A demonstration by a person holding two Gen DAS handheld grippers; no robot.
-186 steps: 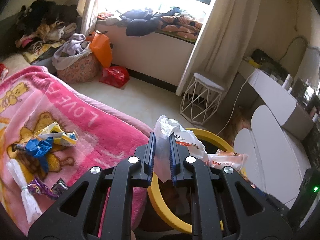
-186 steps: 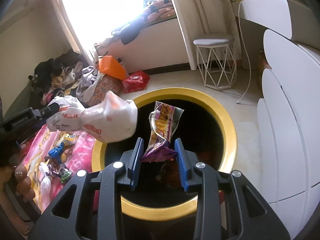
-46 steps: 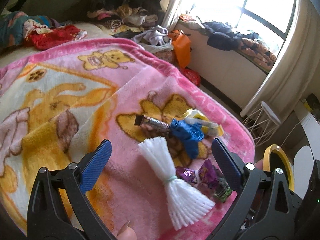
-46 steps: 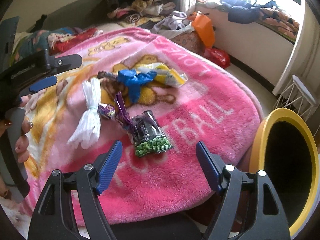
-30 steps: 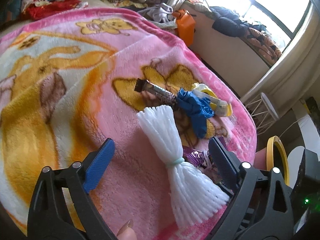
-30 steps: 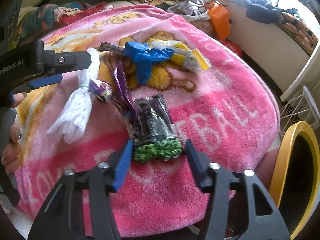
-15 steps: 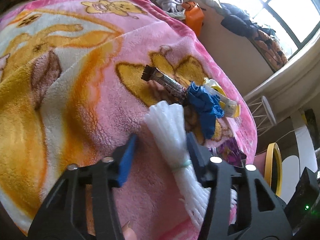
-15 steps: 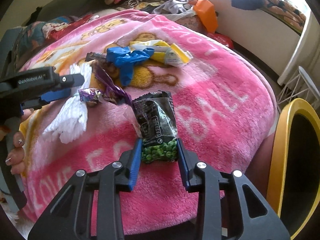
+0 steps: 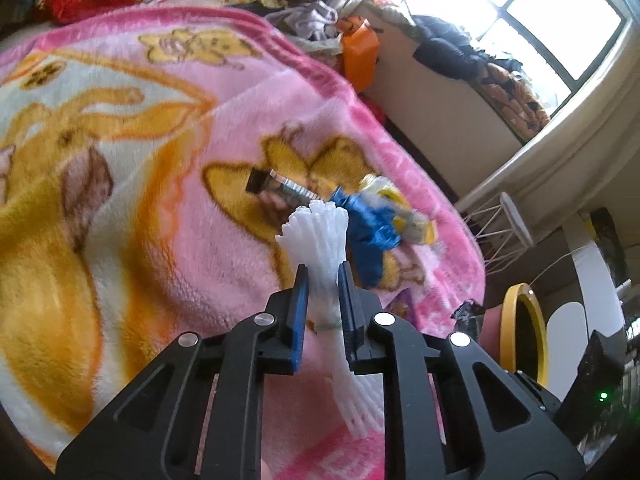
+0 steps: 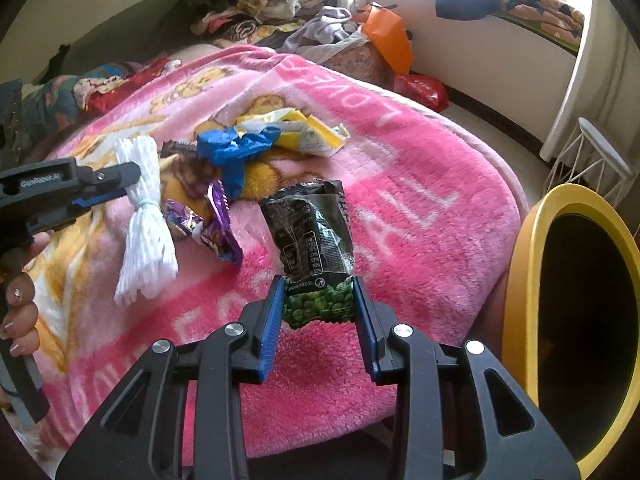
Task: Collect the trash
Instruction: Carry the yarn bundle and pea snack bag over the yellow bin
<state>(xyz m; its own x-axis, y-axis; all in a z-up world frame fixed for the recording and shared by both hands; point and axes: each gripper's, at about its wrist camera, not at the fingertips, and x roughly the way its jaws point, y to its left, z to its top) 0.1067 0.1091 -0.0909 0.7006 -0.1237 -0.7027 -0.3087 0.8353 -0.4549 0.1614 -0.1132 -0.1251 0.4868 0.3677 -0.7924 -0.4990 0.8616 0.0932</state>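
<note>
My left gripper point(image 9: 322, 276) is shut on the white foam net point(image 9: 320, 236) and holds it above the pink blanket point(image 9: 120, 200); the net point(image 10: 140, 216) and left gripper point(image 10: 120, 184) also show in the right wrist view. My right gripper point(image 10: 318, 292) is shut on the black and green pea packet point(image 10: 312, 240), lifted off the blanket point(image 10: 420, 208). A blue wrapper point(image 10: 236, 148), a yellow wrapper point(image 10: 304, 132), a purple wrapper point(image 10: 212, 224) and a dark bar wrapper point(image 9: 276, 186) lie on the blanket. The yellow-rimmed bin point(image 10: 524, 280) stands at the right.
A white wire stool point(image 10: 592, 160) stands beyond the bin. An orange bag point(image 10: 388, 44), a red bag point(image 10: 420, 88) and piles of clothes point(image 10: 256, 8) lie on the floor by the window wall. White furniture point(image 9: 592, 280) is right of the bin point(image 9: 508, 320).
Both grippers have closed fully on their items and lifted them off the blanket. The left one has raised the foam net; the right one has raised the pea packet.
</note>
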